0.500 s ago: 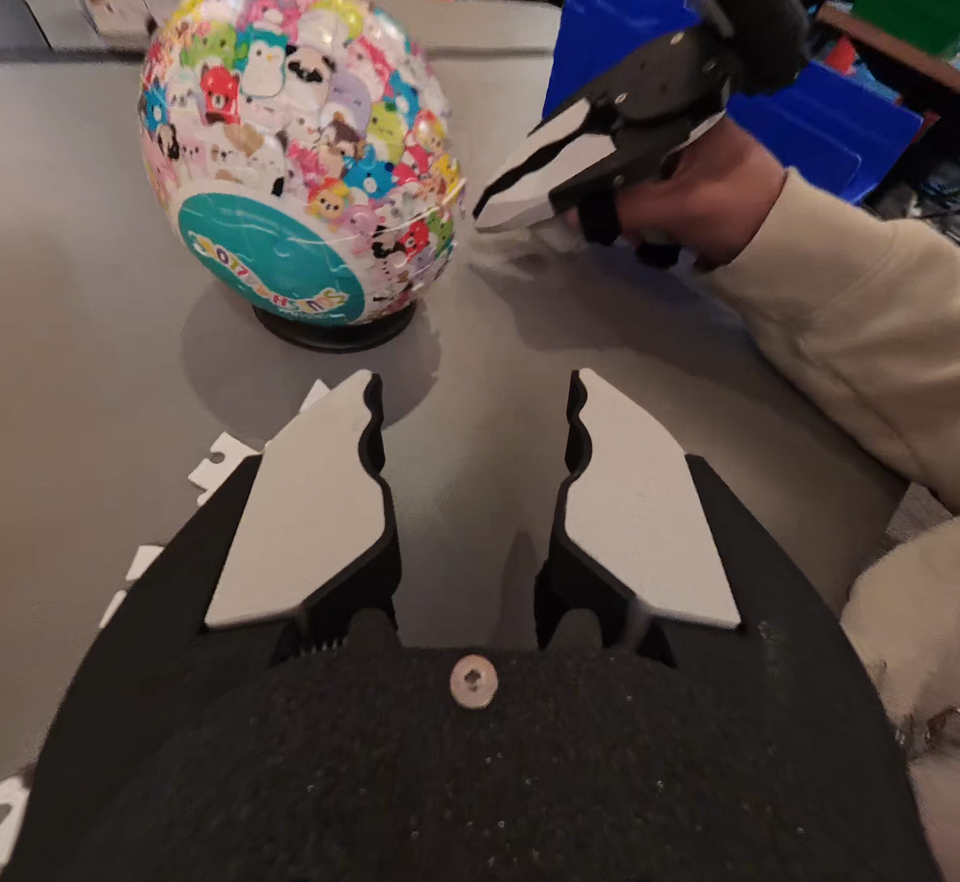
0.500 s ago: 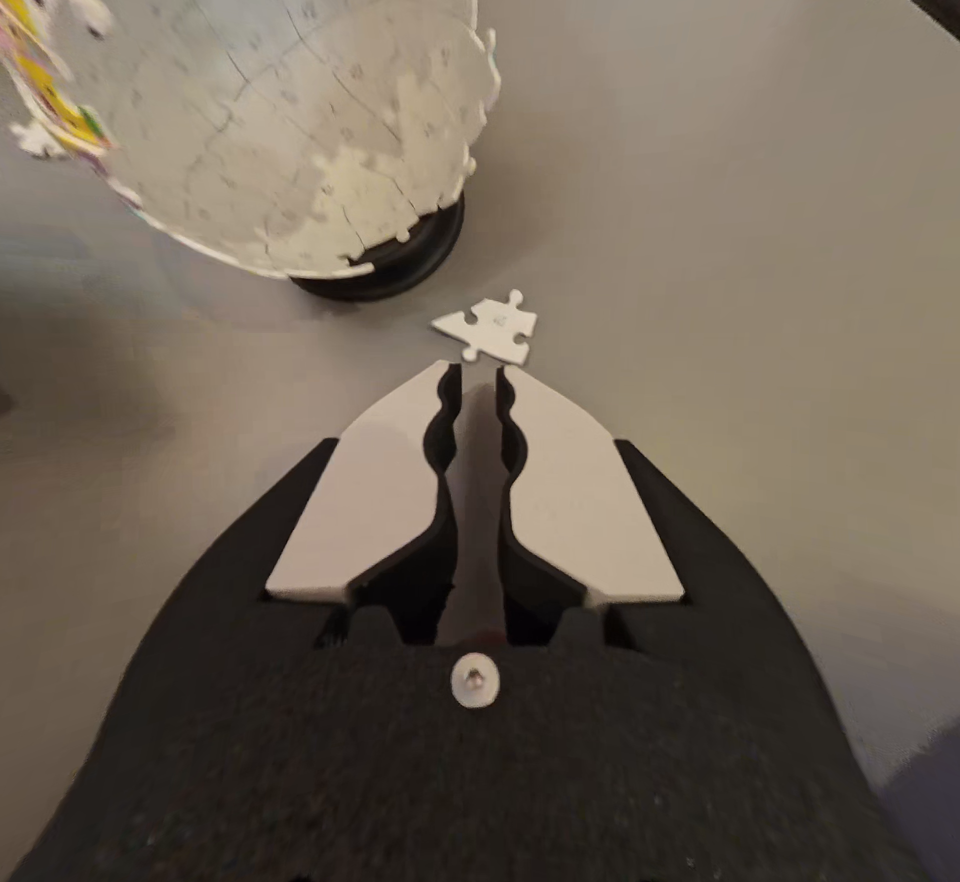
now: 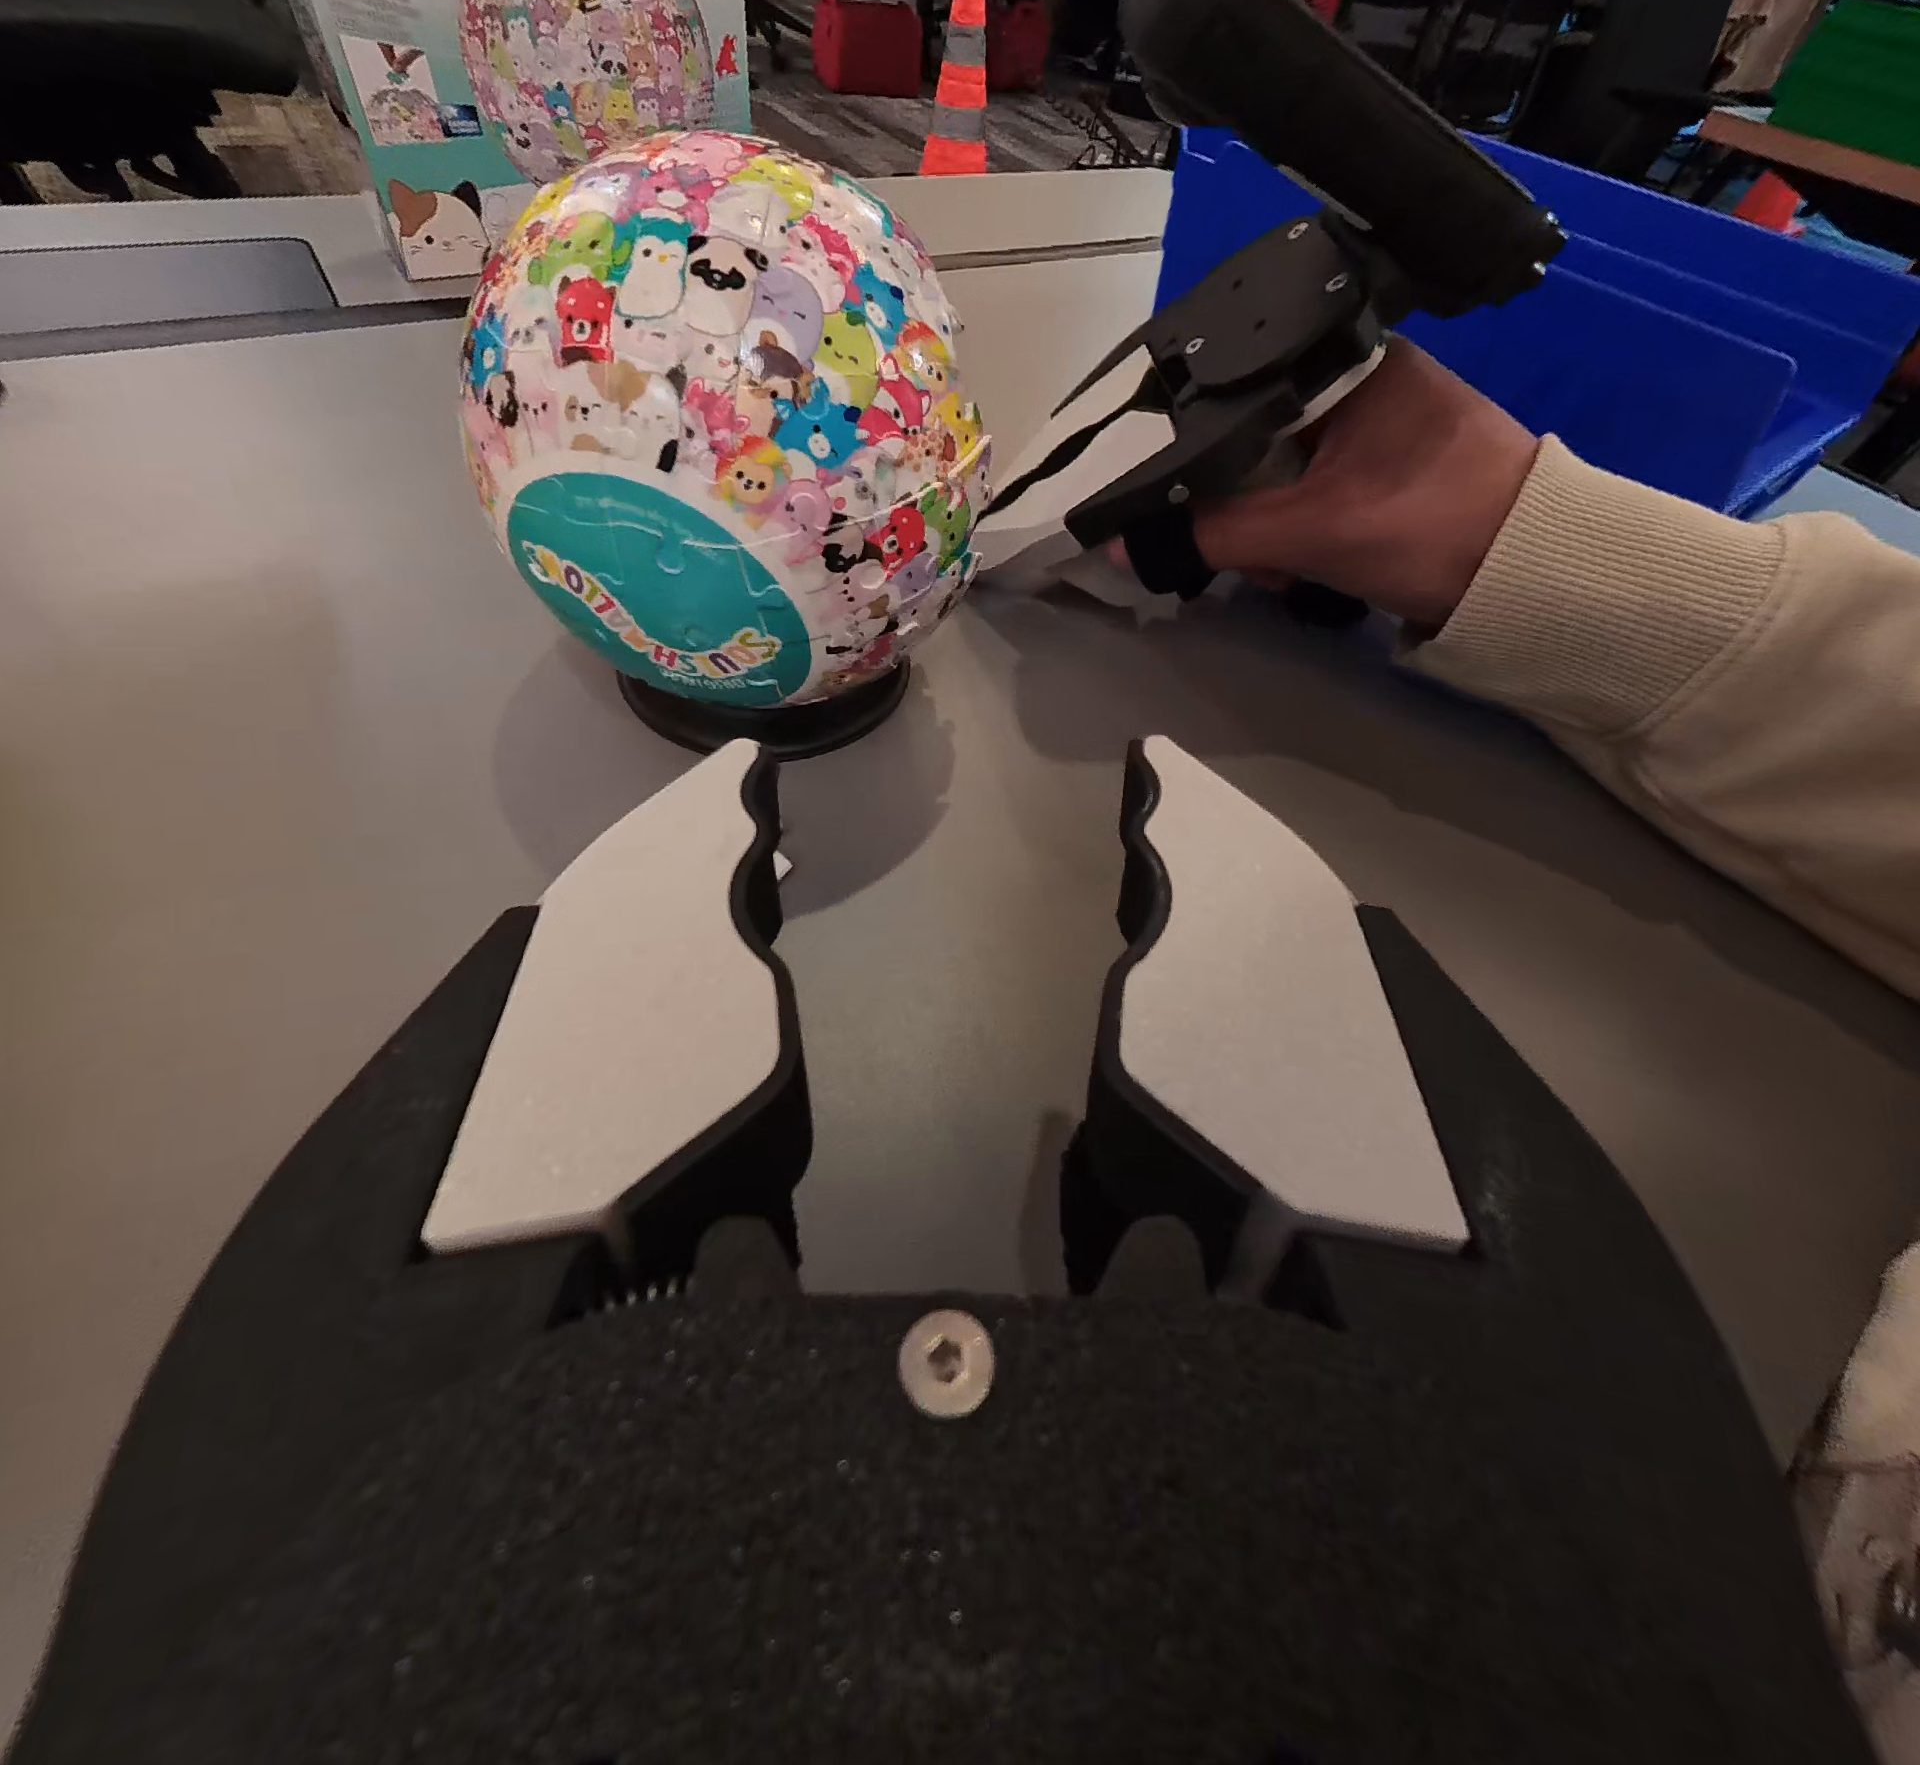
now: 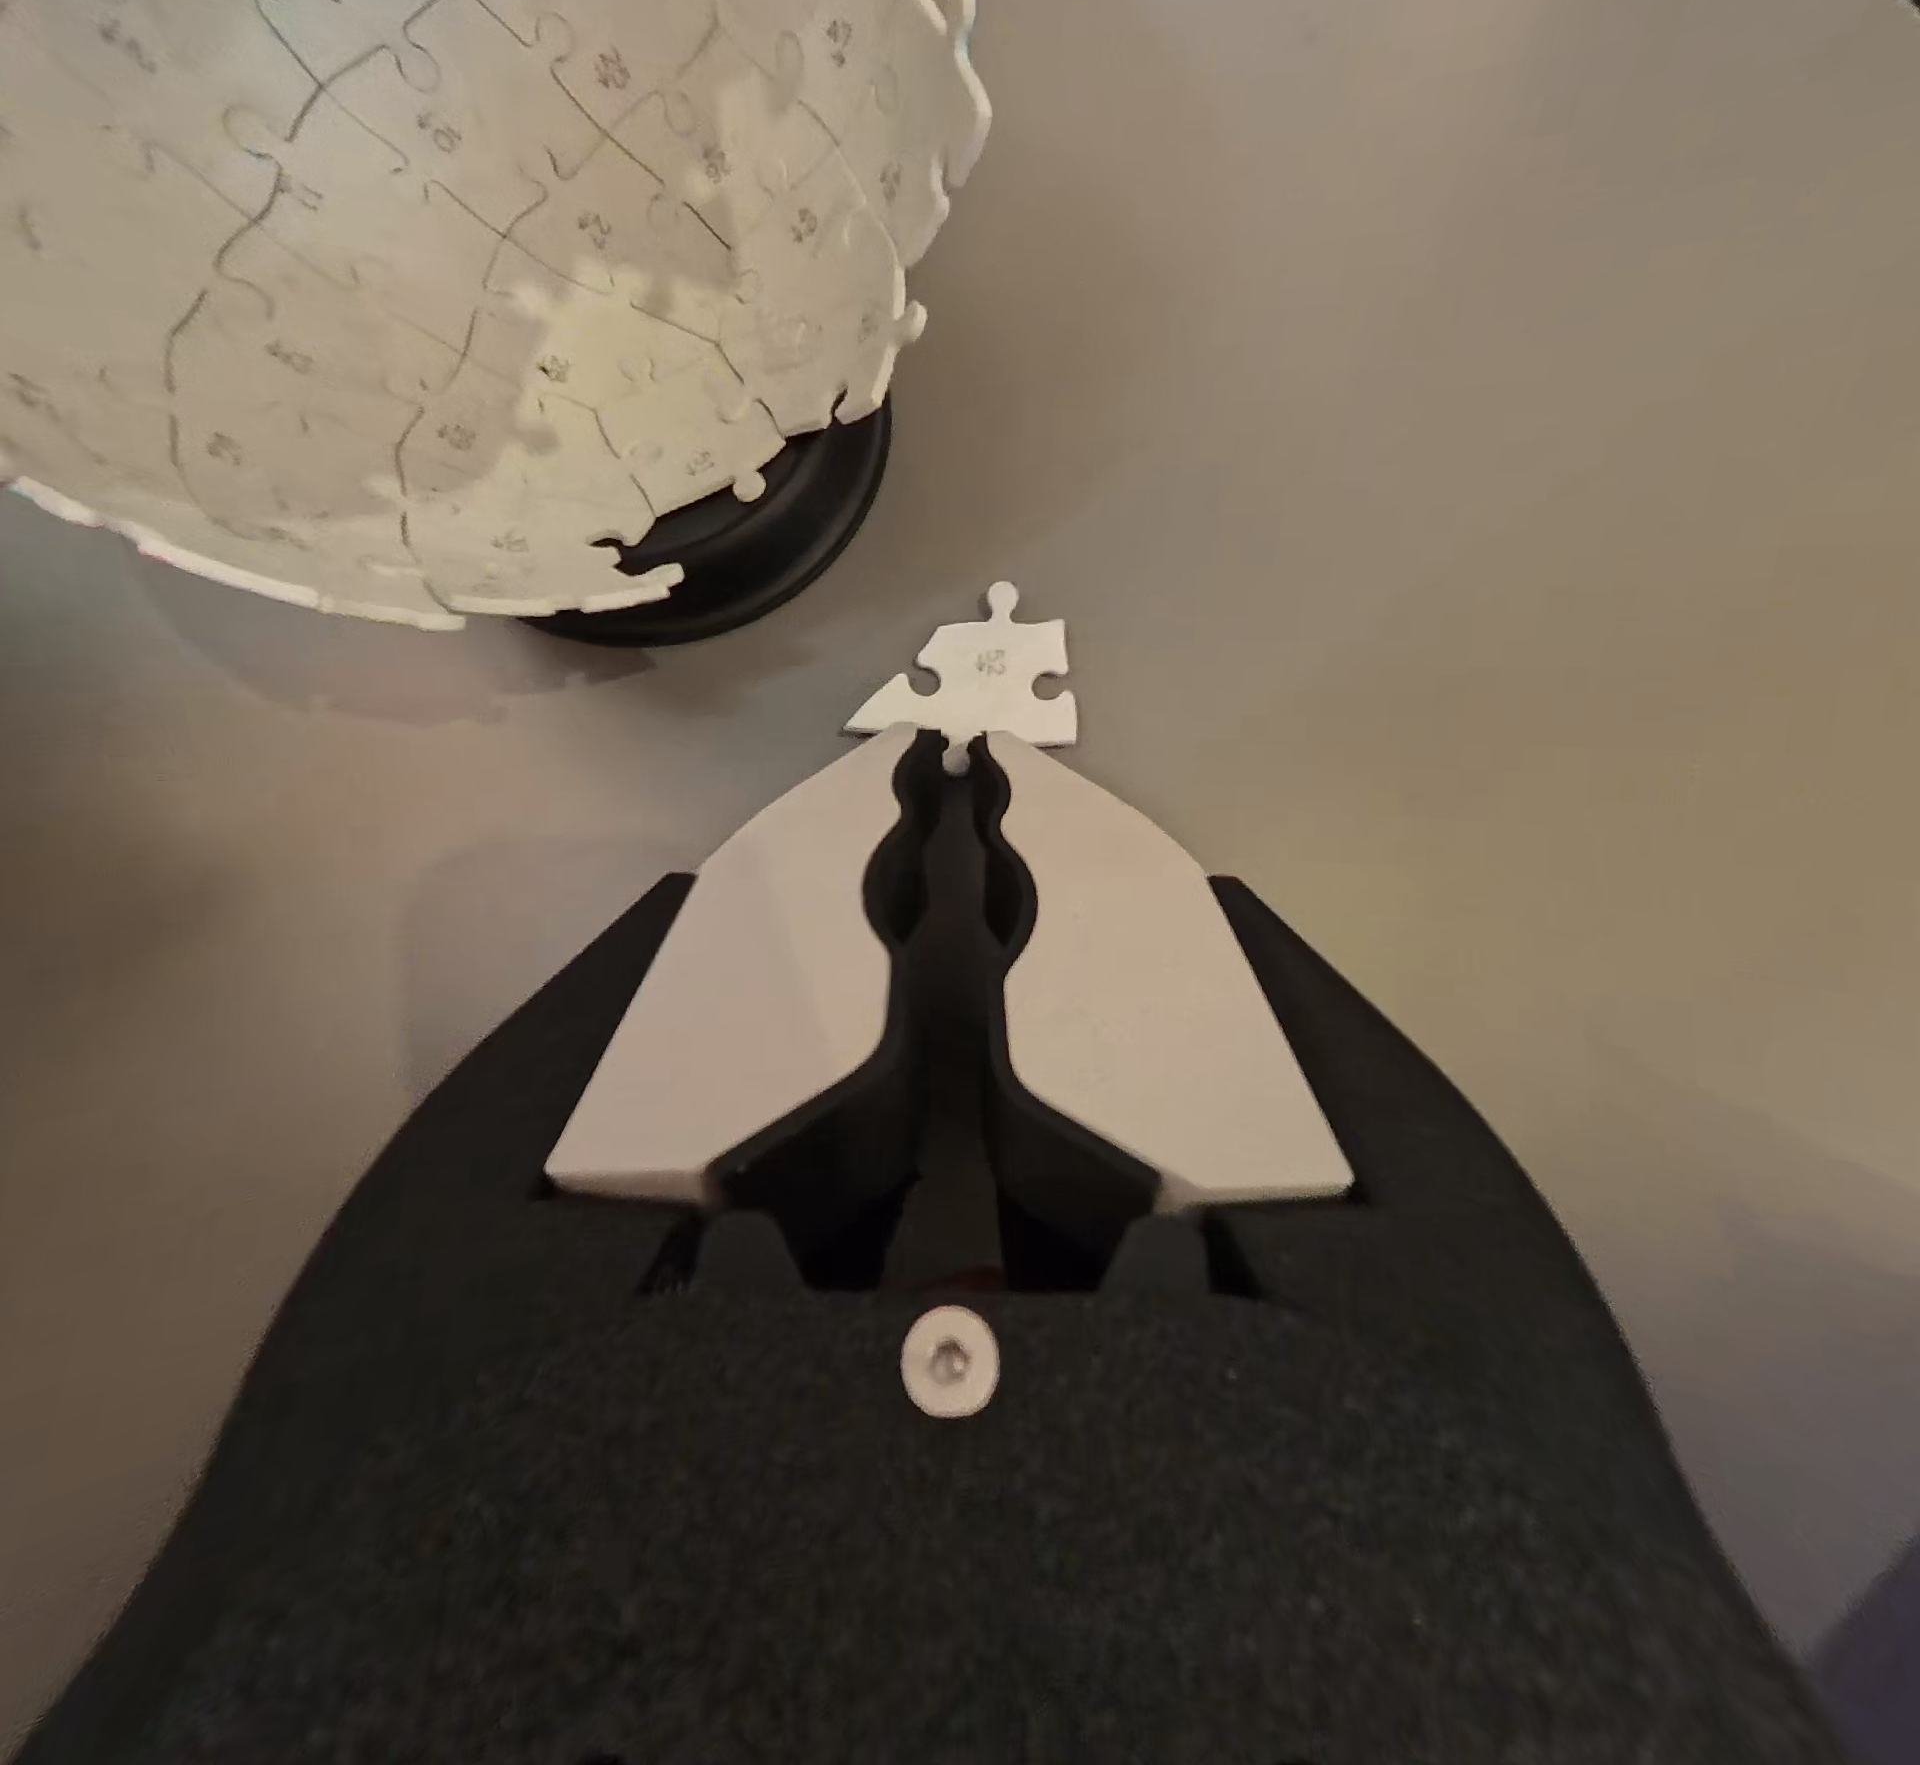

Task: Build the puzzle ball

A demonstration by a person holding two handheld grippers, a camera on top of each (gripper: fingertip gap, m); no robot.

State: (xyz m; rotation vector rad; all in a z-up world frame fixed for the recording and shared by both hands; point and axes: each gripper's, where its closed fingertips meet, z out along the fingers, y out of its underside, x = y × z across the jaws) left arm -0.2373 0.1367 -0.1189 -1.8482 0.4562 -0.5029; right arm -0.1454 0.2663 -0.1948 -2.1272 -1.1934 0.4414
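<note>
Puzzle ball (image 3: 717,427) sits on a black ring stand (image 3: 764,713) on the grey table (image 3: 208,676), straight ahead of my left gripper (image 3: 948,780). Printed side faces the left camera. From the right wrist view I see the ball's (image 4: 436,209) white inner face with an open, jagged edge, so the shell is not closed on that side.

Loose white puzzle piece (image 4: 977,676) lies face down on the table just beside the stand (image 4: 769,531). My right gripper (image 4: 958,751) has its fingers drawn together at the piece's near edge, pinching its small tab between the tips; the rest of the piece sticks out past them.

Left gripper jaws stand wide apart, nothing between them, low over the table near the stand.

In the left view the right gripper (image 3: 1049,510) shows beside the ball, held by a hand (image 3: 1382,510) in a cream sleeve (image 3: 1704,676). Behind: puzzle box (image 3: 499,32), blue bin (image 3: 1662,344), orange cone (image 3: 961,68).
</note>
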